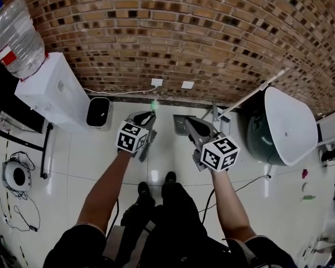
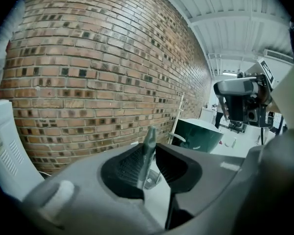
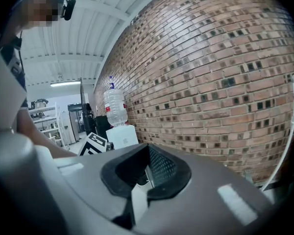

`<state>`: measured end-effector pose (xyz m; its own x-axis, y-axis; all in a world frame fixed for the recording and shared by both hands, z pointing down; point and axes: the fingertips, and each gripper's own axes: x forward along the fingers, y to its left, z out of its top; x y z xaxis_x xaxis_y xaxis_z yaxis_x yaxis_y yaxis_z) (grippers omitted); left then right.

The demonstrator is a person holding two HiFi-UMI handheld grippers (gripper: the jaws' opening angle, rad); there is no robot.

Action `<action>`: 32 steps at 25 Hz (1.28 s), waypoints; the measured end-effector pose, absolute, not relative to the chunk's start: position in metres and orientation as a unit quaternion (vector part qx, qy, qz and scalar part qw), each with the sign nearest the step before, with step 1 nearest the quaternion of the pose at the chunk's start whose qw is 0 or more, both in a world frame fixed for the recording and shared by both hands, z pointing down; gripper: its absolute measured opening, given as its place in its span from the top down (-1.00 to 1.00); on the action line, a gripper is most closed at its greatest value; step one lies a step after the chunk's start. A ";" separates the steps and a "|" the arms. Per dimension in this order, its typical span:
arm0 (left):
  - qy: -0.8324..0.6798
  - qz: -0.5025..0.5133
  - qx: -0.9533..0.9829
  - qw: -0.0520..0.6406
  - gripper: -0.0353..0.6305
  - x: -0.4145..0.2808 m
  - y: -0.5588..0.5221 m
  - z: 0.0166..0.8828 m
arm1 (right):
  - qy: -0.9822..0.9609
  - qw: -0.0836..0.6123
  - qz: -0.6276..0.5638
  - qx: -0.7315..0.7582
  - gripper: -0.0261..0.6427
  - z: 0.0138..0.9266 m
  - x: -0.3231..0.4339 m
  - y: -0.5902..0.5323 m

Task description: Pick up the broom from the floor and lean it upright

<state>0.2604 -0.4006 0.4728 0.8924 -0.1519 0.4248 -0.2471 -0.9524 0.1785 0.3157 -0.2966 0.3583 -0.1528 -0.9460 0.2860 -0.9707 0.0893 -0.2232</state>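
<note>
Leaning comes next: left gripper [image 1: 147, 118] is clamped on the broom [image 2: 148, 148] near its handle tip, brush hanging low. Right gripper [image 1: 185, 123] stands slightly apart, empty. Ground the brush first, then tip the handle against the brick wall [image 1: 184, 32] at 12 o'clock.

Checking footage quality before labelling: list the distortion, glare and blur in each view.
Head view: brick wall bows, floor glints. Left gripper view: wall bulges, corners black, left claw and broom soft. Right gripper view: same bulge, ceiling lamp bright, right claw blurry.
</note>
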 end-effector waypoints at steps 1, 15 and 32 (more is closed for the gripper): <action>-0.107 0.210 0.965 0.113 0.65 0.265 -0.406 0.473 | -0.740 0.033 0.183 0.646 0.91 0.361 0.322 -0.304; -0.235 0.251 0.929 0.137 0.65 0.313 -0.491 0.491 | -0.815 0.025 0.190 0.547 0.91 0.382 0.403 -0.409; -0.271 0.230 0.920 0.167 0.65 0.397 -0.603 0.522 | -0.810 0.066 0.192 0.550 0.91 0.393 0.468 -0.497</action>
<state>0.3966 -0.6025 0.5223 0.7479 -0.4210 0.5132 -0.5745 -0.7979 0.1826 0.4680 -0.4965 0.3933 -0.3857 -0.8658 0.3188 -0.9166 0.3204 -0.2389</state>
